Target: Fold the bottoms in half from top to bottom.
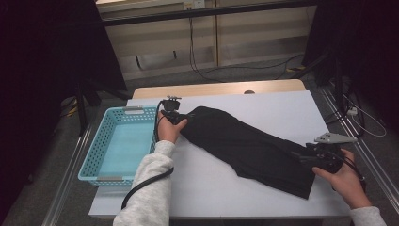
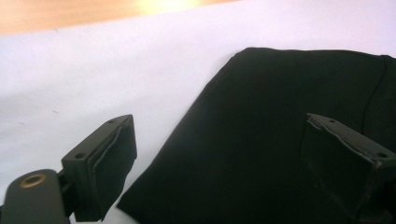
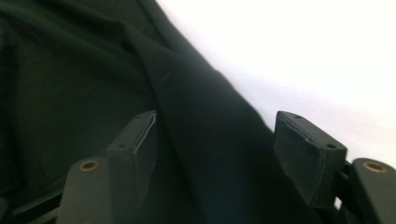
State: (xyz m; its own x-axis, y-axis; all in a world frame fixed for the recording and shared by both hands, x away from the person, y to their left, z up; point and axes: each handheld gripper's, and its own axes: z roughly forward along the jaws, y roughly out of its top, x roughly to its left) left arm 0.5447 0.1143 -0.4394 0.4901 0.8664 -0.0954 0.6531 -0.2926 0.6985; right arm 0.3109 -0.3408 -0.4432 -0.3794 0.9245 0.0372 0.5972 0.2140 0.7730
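Diagonally, black garment (image 1: 247,148) spans frame centre between left gripper (image 1: 181,116) (upper left) and right gripper (image 1: 308,157) (lower right); both jaws agape, gripping nothing; cloth folded, creased.

Black garment (image 1: 249,148), long folded strip of cloth, lying flat and diagonally across the white tabletop

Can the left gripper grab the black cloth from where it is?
Probably yes. The left gripper is open, its jaws standing to either side of the black cloth's edge, and nothing lies between them on the white table. It looks as if it would only need to close.
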